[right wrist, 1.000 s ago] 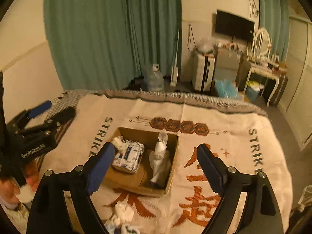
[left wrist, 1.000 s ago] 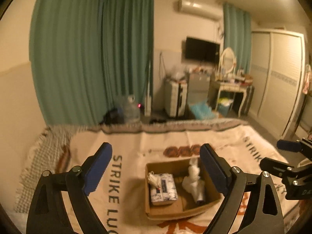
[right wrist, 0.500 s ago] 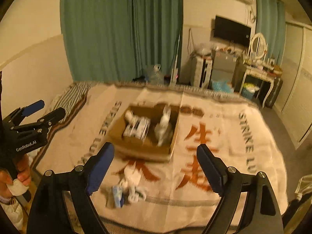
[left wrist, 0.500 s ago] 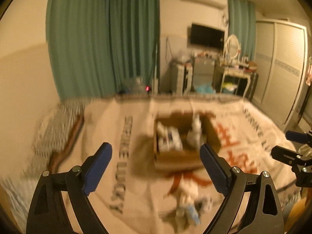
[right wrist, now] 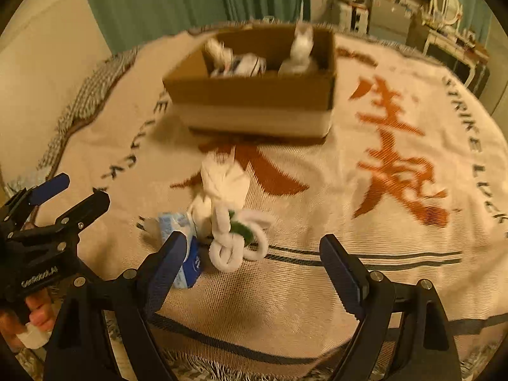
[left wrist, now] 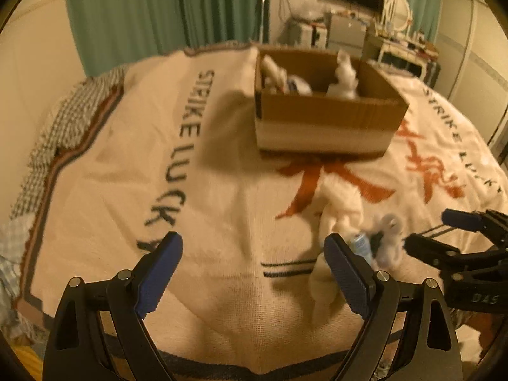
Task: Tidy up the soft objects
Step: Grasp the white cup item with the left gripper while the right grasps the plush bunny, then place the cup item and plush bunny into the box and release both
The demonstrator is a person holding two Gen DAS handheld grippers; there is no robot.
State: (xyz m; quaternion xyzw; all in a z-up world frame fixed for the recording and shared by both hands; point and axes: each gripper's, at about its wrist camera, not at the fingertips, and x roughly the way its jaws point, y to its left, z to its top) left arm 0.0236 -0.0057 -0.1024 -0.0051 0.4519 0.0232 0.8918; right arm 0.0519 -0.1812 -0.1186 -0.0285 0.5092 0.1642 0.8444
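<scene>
A small heap of soft things is seen on the blanket covering the bed, on the near side of the cardboard box: a crumpled white cloth, a looped white plush toy with a green patch, and a blue-and-white tissue pack. The box, set farther back, is already loaded with a white plush figure and another patterned pack. Both pairs of fingers are held wide apart with nothing between them. In the right wrist view, the heap lies ahead and toward the left side of the right gripper; the tissue pack is just beside its left finger, and the plush toy sits inside the gap, slightly left of centre. In the left wrist view, the same heap is found behind and beyond the right finger of the left gripper, outside its gap. The right gripper is therefore judged the nearer and better aligned. The heap's long axis runs from the near edge toward the box, roughly along the pointing line of the right gripper, so a slight shift leftward is probably all that is needed before closing.
</scene>
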